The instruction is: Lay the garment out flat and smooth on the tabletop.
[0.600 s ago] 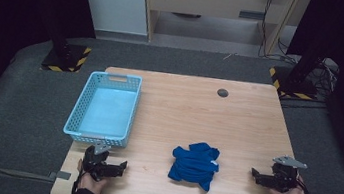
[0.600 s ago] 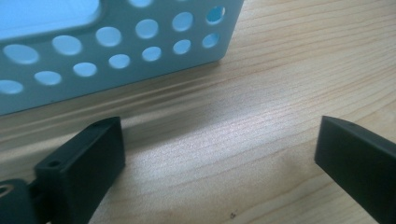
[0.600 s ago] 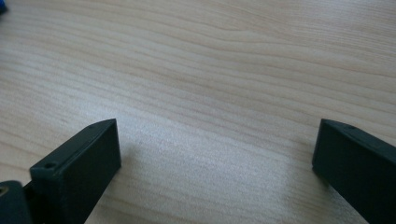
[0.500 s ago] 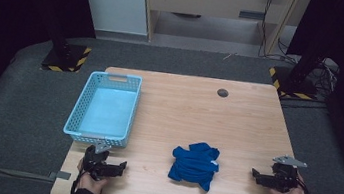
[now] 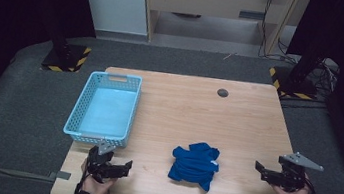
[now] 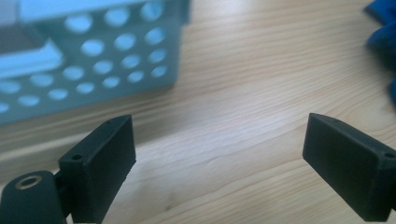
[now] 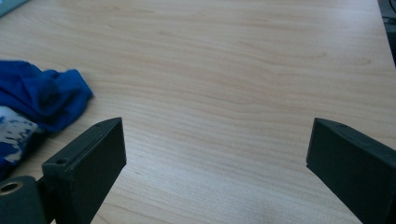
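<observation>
A crumpled blue cloth (image 5: 195, 164), probably soft, light and best pinched at a raised fold, lies between the empty, wide-open left gripper (image 5: 123, 167) and right gripper (image 5: 259, 170).

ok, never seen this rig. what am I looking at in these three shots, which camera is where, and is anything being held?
No robot arm here: a person at a wooden table holds a two-jaw gripper in each hand. The high view looks down from above the person's side, with the left gripper at lower left and the right gripper at lower right. The other two pictures come from cameras riding on the grippers, looking along their black jaws.

On the table lie a crumpled blue cloth between the grippers, a light blue plastic basket at the left with nothing visible inside, and a small dark round spot near the far edge.

Both grippers stand open with only bare wood between the jaws. Nothing is held.
</observation>
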`<state>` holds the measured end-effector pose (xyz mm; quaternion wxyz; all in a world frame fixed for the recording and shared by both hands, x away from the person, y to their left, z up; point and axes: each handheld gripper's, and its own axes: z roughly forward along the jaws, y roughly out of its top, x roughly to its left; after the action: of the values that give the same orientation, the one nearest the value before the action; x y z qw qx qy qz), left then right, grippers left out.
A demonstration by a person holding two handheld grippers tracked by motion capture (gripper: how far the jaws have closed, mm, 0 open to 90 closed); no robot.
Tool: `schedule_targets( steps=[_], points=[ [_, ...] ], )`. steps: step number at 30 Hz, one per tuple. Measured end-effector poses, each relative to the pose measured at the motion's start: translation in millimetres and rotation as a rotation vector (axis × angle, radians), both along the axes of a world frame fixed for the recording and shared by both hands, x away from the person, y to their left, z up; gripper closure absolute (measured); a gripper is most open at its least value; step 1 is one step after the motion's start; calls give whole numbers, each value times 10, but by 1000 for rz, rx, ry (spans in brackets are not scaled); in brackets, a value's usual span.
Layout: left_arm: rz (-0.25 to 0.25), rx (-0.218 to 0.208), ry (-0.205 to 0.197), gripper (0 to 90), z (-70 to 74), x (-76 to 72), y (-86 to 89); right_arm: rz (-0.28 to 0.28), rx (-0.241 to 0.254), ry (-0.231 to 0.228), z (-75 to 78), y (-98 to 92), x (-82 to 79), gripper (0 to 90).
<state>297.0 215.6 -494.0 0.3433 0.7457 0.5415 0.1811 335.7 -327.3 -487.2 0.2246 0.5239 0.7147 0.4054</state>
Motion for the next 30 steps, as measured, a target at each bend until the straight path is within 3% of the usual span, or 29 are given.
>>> schedule_targets(
  steps=[1, 9, 13, 21, 27, 30],
  points=[
    [-17, -11, -25, 86, 57, -5, -80, 13, 20, -8, 72, 22, -8, 70],
    [-79, -65, -89, 94, 218, 17, -214, 71, 63, 12, 181, 99, 19, 88],
    [-94, -97, -110, 92, 272, 36, -268, 106, 55, 16, 203, 181, 40, 94],
    [-144, -113, -113, 93, 295, 113, -494, 171, 62, 1, 246, 355, 70, 135],
    [-183, -121, -98, 97, 250, 211, -664, 194, 94, 4, 239, 430, 91, 161],
    [-189, -127, -98, 106, 233, 255, -714, 203, 85, 11, 238, 462, 100, 161]
  ],
)
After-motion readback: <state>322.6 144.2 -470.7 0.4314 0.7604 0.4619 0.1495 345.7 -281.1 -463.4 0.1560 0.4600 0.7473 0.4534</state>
